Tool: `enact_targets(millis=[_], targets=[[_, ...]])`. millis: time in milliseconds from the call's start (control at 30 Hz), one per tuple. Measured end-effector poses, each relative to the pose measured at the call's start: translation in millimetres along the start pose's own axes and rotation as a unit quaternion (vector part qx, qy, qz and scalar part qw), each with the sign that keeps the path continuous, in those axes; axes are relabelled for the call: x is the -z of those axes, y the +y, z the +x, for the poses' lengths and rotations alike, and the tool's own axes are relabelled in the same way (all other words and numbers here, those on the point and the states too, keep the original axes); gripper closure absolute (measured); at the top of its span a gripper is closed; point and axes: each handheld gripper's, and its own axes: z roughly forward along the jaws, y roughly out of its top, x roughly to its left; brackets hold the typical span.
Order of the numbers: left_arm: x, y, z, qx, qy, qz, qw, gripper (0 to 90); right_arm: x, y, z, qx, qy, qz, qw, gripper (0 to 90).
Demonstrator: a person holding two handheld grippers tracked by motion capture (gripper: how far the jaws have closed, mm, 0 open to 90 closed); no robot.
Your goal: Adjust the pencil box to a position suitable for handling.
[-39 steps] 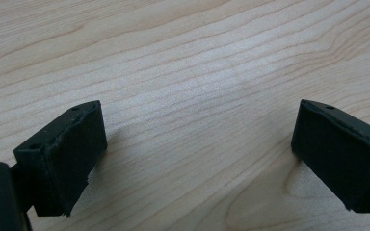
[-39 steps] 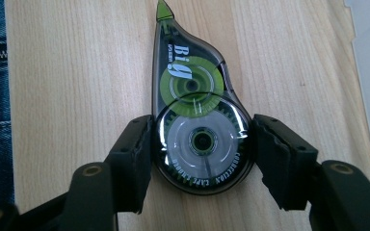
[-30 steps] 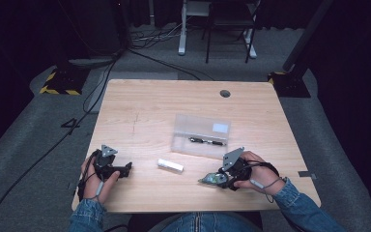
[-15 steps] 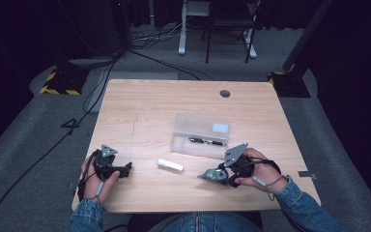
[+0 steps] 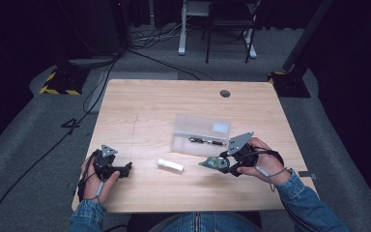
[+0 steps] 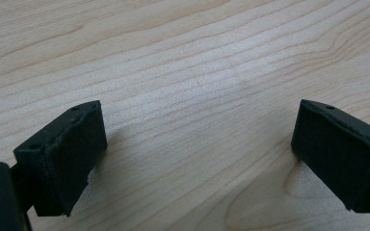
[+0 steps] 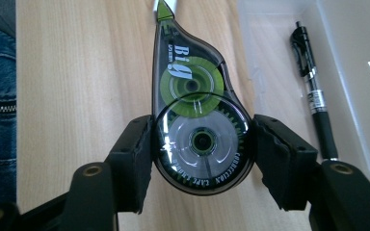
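The correction tape [image 7: 200, 130] is smoky clear with green reels and a green tip. Black jaws grip it, over a pale wood-grain table [image 5: 140, 116]. A black pen [image 7: 313, 91] lies in a clear box [image 5: 200, 126].

A pale wooden surface [image 5: 140, 111] is carrying a clear plastic box [image 5: 201, 133] and, near it, a small white cylinder [image 5: 170, 165].

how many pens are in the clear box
1: a black pen lies along the floor of the clear box, also seen in the right gripper view. None seems hidden.

A studio: black curtains [image 5: 29, 29], floor cables [image 5: 140, 46], lone table [image 5: 140, 116].
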Motion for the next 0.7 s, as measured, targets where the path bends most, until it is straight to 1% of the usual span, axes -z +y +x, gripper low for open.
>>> enact_targets(millis=[33, 67, 200, 433, 467, 567, 700], targets=[[0.0, 0.0, 0.0, 0.000, 0.000, 0.000, 1.0000, 5.5, 0.0, 0.0, 0.0, 0.000, 0.000, 0.000, 1.0000, 42.5], [-0.1, 0.0, 0.0, 0.000, 0.000, 0.000, 1.0000, 5.5, 1.0, 1.9, -4.6, -0.001, -0.004, 0.000, 1.0000, 42.6], [-0.1, 0.0, -0.1, 0.000, 0.000, 0.000, 1.0000, 5.5, 1.2, 3.8, -8.4, -0.004, -0.005, -0.002, 1.0000, 42.6], [0.0, 0.0, 0.0, 0.000, 0.000, 0.000, 1.0000, 5.5, -0.1, 8.1, -23.7, -0.003, -0.018, -0.001, 0.9998, 42.6], [-0.1, 0.0, 0.0, 0.000, 0.000, 0.000, 1.0000, 5.4, -0.2, 8.1, -25.7, -0.008, -0.022, -0.002, 0.9997, 42.5], [-0.1, 0.0, 0.0, 0.000, 0.000, 0.000, 1.0000, 5.5, 0.0, 8.1, -33.8, -0.013, -0.026, -0.005, 0.9996, 42.6], [-0.1, 0.0, 0.0, 0.000, 0.000, 0.000, 1.0000, 5.5, 0.2, 8.4, -41.1, -0.019, -0.036, -0.005, 0.9991, 42.5]])
